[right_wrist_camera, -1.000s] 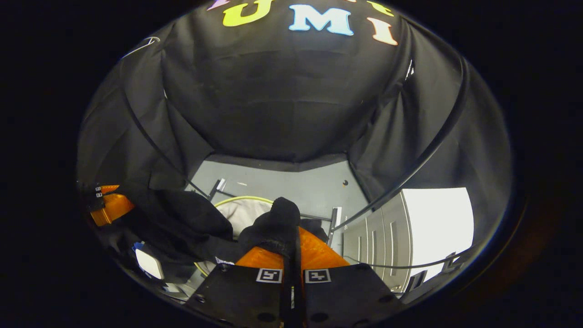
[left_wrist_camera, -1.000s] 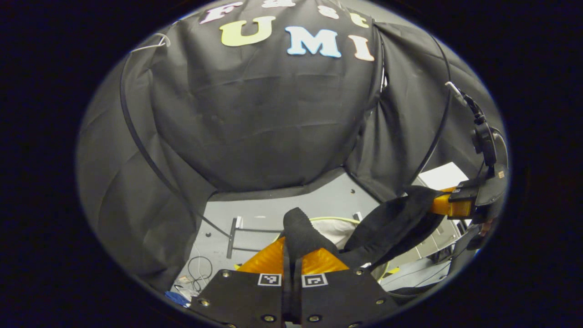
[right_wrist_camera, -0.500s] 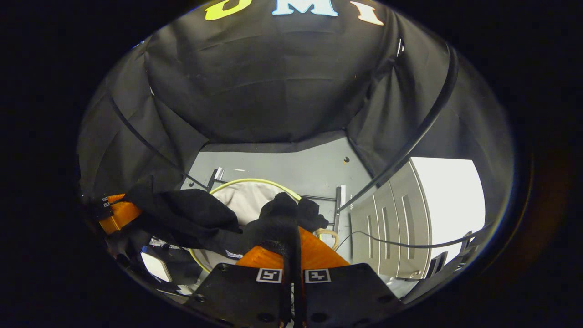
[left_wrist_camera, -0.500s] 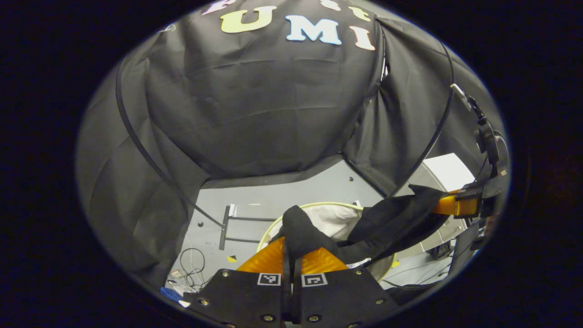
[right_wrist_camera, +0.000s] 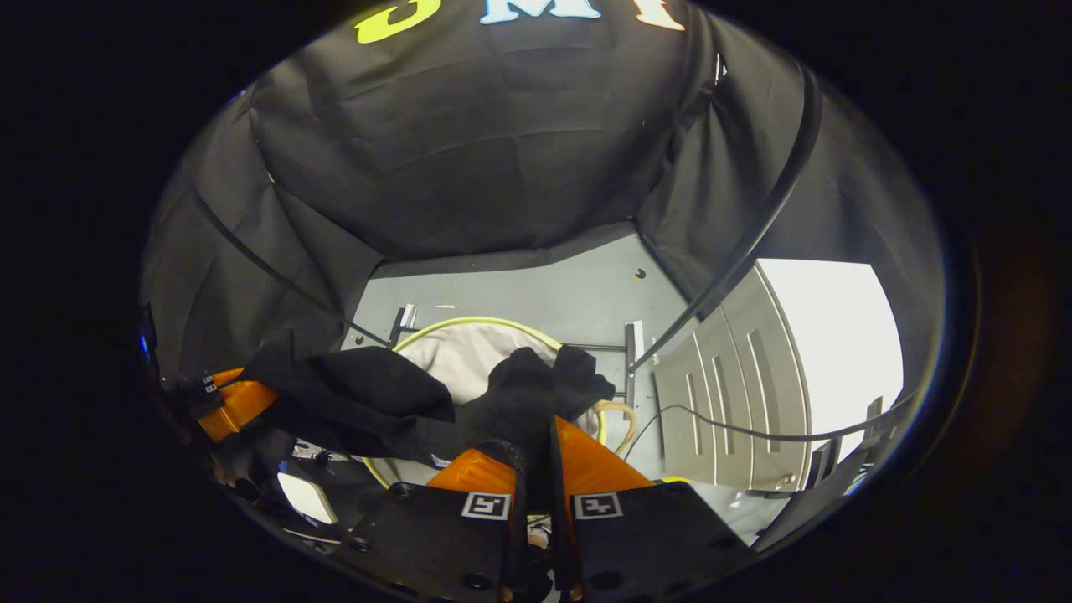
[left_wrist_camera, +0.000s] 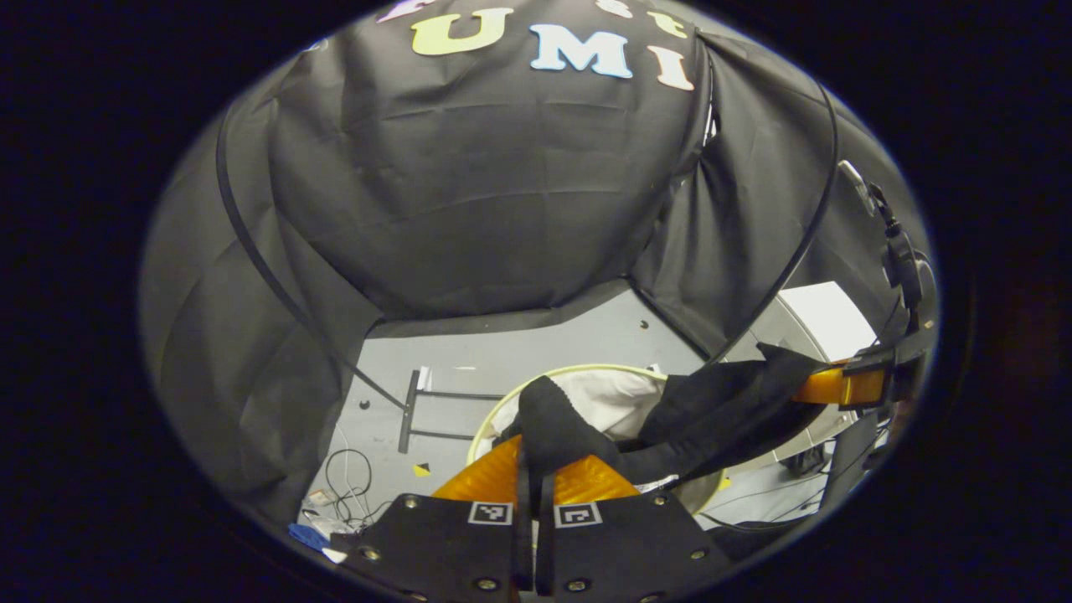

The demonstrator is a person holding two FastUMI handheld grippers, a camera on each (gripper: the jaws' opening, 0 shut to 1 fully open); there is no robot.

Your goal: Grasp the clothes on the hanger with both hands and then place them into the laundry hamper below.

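A black garment (left_wrist_camera: 712, 406) hangs stretched between my two grippers, above a round laundry hamper (left_wrist_camera: 500, 408) with a pale yellow rim and a white lining. In the left gripper view, my left gripper (left_wrist_camera: 534, 448) is shut on one bunched end of the cloth. The right gripper (left_wrist_camera: 825, 387) holds the other end at the far right. In the right gripper view, my right gripper (right_wrist_camera: 536, 440) is shut on the garment (right_wrist_camera: 360, 394), which sags over the hamper (right_wrist_camera: 477, 320). The cloth runs left to the left gripper (right_wrist_camera: 230, 404).
The hamper stands on a grey floor inside black cloth walls. A black rack base (left_wrist_camera: 408, 410) lies on the floor to its left, with loose cables (left_wrist_camera: 347, 477) nearby. A pale cabinet with drawers (right_wrist_camera: 729, 368) stands to the right.
Both grippers have come down and tilted toward the floor with the garment still held. The hamper's opening has come more fully into both views, and the cloth now sags closer over it.
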